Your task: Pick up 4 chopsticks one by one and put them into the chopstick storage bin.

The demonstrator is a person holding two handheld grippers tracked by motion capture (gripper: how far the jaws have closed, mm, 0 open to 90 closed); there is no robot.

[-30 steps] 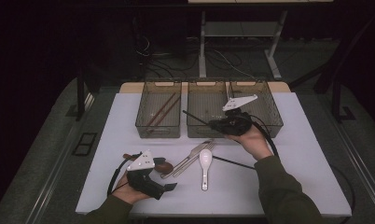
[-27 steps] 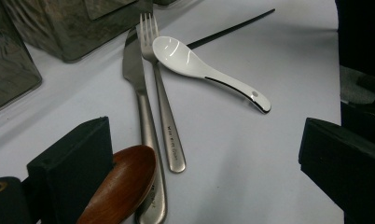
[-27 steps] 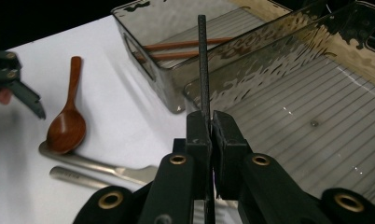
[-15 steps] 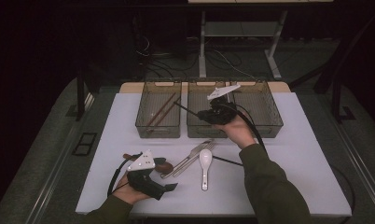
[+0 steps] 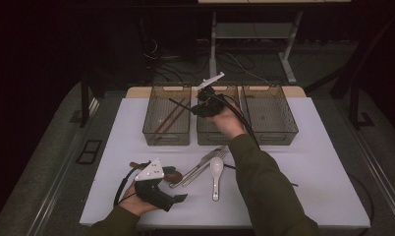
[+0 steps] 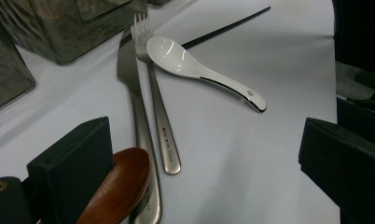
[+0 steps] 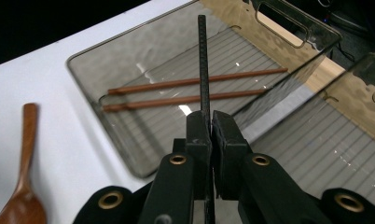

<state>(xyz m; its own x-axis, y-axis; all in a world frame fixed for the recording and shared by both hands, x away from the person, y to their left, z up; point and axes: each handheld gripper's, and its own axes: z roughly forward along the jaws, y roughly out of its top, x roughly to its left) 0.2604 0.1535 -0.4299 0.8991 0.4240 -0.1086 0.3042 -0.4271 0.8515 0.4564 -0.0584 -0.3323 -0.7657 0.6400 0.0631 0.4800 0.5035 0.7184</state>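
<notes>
Black and ridged, the chopstick (image 7: 203, 70) stands pinched between my right gripper (image 7: 211, 122)'s jaws — they are pressed nearly together with only that thin rod between the pads. Its free end reaches out over the left bin (image 7: 143, 161), a smoky clear tray with a ribbed floor where two brown chopsticks (image 7: 195, 91) lie side by side. From above, my right gripper (image 5: 205, 105) hangs over the wall between the left bin (image 5: 167, 139) and the middle bin (image 5: 212, 137), and the black chopstick (image 5: 178, 104) slants out to the left above the brown pair (image 5: 167, 119). A third bin (image 5: 270, 135) sits to the right of those two.

My left gripper (image 5: 158, 191) rests near the front edge of the white table (image 5: 323, 162), its jaws spread wide with nothing clamped between the pads. Along those jaws I see a wooden spoon (image 6: 118, 189) lying against the inner face of one jaw, its bowl overlapping the handle of a steel knife (image 6: 132, 88). A fork (image 6: 155, 98) lies just beside the knife, and a white ceramic spoon (image 6: 199, 70) rests with its bowl touching the fork's tines. Beyond it a second black chopstick (image 6: 227, 28) lies flat on the table — its far end runs toward the bins.
</notes>
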